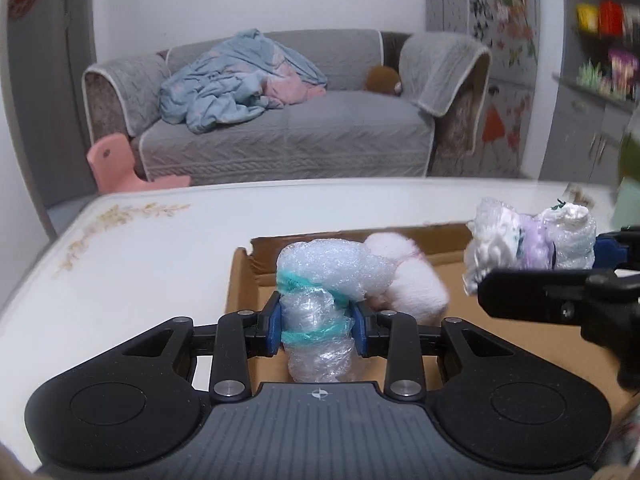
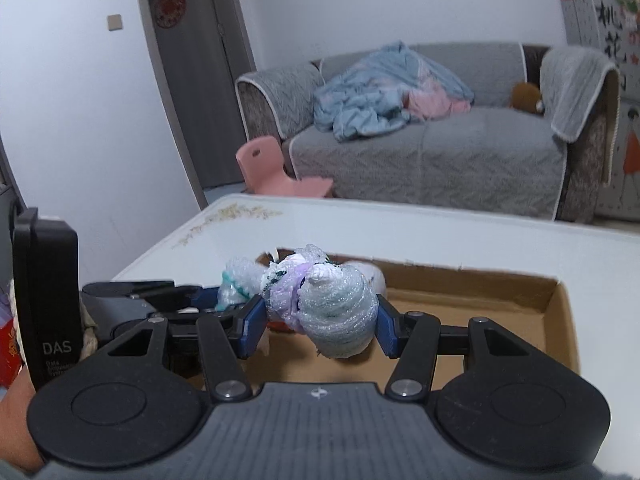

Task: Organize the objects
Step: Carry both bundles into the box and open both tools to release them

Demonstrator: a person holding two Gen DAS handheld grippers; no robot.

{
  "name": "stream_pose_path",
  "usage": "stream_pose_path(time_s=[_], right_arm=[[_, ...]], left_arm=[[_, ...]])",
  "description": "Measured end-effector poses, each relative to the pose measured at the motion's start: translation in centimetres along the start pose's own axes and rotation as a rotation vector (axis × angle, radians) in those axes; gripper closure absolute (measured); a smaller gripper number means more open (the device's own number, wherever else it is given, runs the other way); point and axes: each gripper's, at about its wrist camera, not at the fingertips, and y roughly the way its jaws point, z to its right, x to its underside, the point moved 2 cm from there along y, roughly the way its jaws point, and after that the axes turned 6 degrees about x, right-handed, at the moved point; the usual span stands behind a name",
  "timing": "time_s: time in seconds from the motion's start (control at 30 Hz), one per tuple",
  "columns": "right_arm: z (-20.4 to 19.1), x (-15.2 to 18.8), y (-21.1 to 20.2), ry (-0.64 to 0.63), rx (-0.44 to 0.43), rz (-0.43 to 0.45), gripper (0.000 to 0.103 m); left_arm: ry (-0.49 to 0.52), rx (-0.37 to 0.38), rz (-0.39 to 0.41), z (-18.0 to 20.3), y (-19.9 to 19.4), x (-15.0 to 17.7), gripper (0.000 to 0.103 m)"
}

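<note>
My left gripper (image 1: 318,322) is shut on a bundle of clear bubble wrap with teal bands (image 1: 320,304), held upright over the left part of an open cardboard box (image 1: 520,340). A pale pink fluffy thing (image 1: 416,284) lies in the box just behind the bundle. My right gripper (image 2: 320,322) is shut on a second bubble-wrapped bundle with purple and white inside (image 2: 332,312), held above the same box (image 2: 500,308). In the left wrist view that bundle (image 1: 528,240) and the right gripper (image 1: 572,256) hang at the right. In the right wrist view the teal-banded bundle (image 2: 236,284) shows to the left.
The box lies on a white table (image 1: 140,264) with a gold flower print. Beyond it stand a grey sofa (image 1: 280,128) with a blue blanket, a pink child's chair (image 1: 120,164) and a decorated cabinet (image 1: 500,40). A black device marked DAS (image 2: 48,300) stands at the left.
</note>
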Motion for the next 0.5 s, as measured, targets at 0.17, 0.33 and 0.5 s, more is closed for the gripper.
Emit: stream_pose_path(time_s=[0.17, 0.33, 0.5], right_arm=[[0.2, 0.9, 1.0, 0.037, 0.005, -0.078, 0.051], [-0.3, 0.8, 1.9, 0.06, -0.008, -0.125, 0.051], [0.0, 1.1, 3.1, 0.125, -0.018, -0.171, 0.051]], left_arm=[[-0.01, 0.014, -0.052, -0.8, 0.4, 0.5, 0.063], [0.001, 0.012, -0.068, -1.0, 0.4, 0.5, 0.062], [-0.01, 0.005, -0.099, -1.4, 0.8, 0.8, 0.062]])
